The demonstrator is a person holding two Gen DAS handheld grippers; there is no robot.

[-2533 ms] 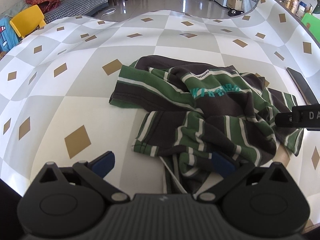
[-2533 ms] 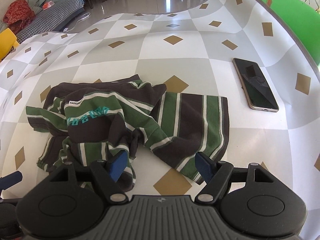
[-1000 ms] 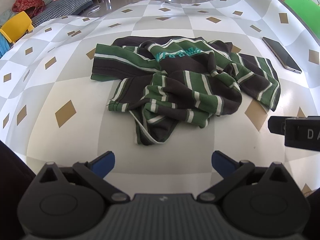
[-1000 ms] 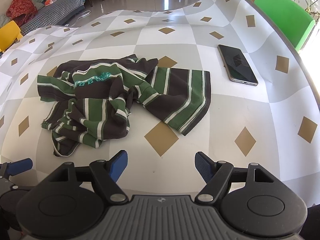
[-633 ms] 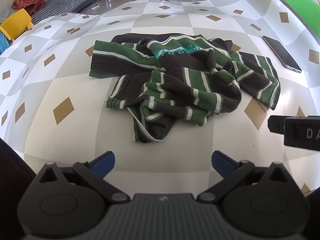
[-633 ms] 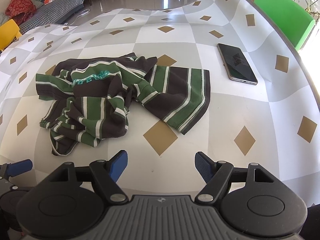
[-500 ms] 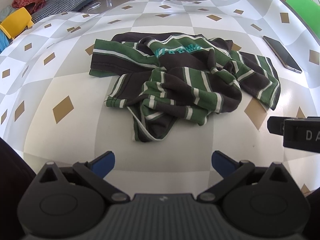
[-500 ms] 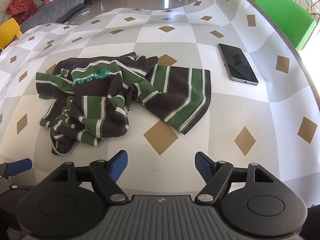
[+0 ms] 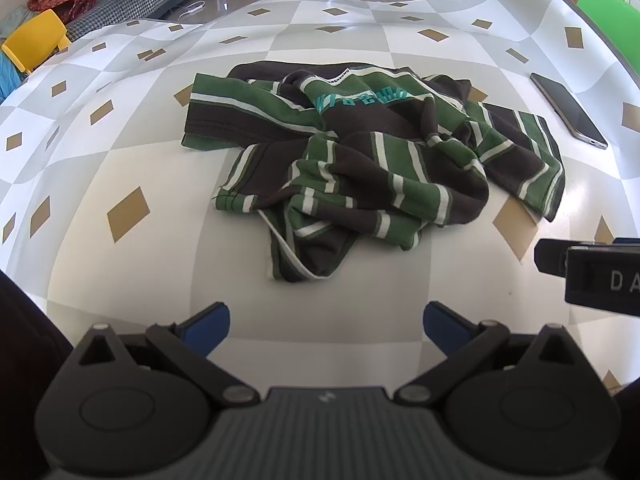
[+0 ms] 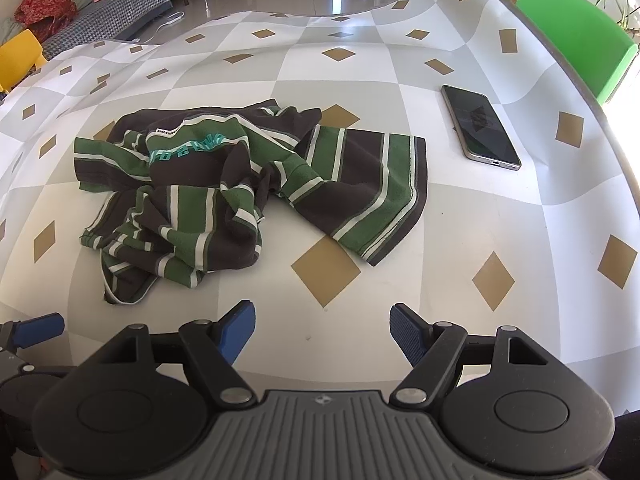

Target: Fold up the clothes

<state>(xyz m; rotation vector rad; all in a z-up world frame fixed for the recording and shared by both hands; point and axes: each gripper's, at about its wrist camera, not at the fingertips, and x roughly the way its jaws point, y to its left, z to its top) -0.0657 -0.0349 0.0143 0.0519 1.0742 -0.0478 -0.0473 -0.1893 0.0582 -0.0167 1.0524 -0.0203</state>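
Crumpled striped shirt and phone lie on checkered tablecloth.

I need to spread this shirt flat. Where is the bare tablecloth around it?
Bare cloth lies between the shirt and both open grippers, and left of the shirt. Right is tighter: the phone lies beyond the striped flap.

The shirt is dark brown with green and white stripes and teal lettering. The table is checked white and grey with tan diamonds. Each tool's fingertips are blue.
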